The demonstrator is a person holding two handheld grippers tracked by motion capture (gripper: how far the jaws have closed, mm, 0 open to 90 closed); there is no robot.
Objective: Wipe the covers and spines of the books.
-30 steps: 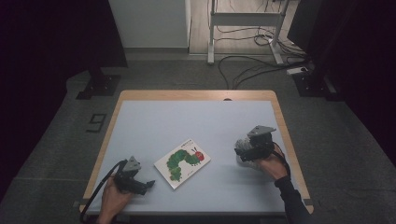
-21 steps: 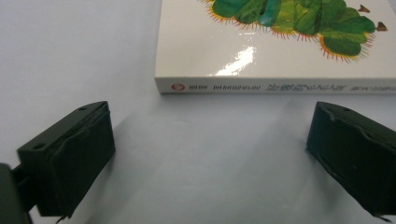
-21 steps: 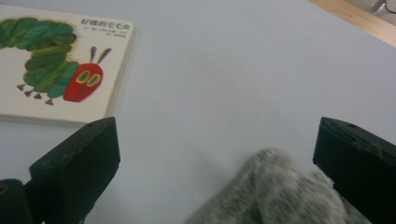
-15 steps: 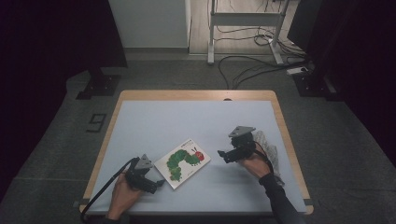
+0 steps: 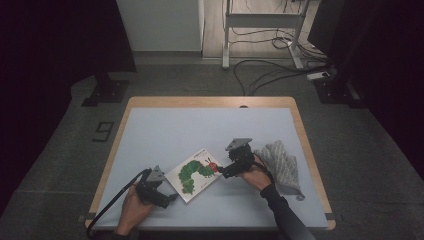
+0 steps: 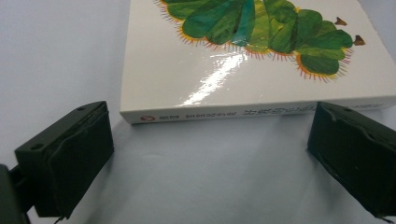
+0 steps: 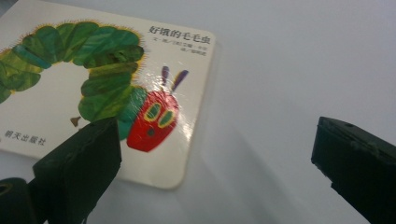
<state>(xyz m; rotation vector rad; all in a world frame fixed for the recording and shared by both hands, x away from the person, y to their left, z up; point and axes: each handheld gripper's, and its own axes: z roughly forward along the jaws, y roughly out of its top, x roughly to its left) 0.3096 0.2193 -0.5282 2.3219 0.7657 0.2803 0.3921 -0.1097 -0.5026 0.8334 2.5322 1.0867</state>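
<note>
A white board book (image 5: 193, 174) with a green caterpillar on its cover lies flat on the pale table. My left gripper (image 5: 170, 198) is open just short of the book's near-left spine edge; in the left gripper view the book (image 6: 243, 60) lies a little beyond both jaws, and the left gripper (image 6: 210, 154) has bare table between them. My right gripper (image 5: 221, 171) is open at the book's right edge. In the right gripper view the book (image 7: 93, 93) passes under the left jaw, and the right gripper (image 7: 215, 158) holds nothing.
A grey patterned oven mitt (image 5: 280, 162) lies on the table (image 5: 200, 125) just right of my right hand. The table's wooden rim (image 5: 305, 145) runs along the right side. Cables and stand legs lie on the floor beyond the far edge.
Both grippers have moved inward toward the book. The left one slid right to its spine edge, the right one moved left off the mitt to its right edge.
</note>
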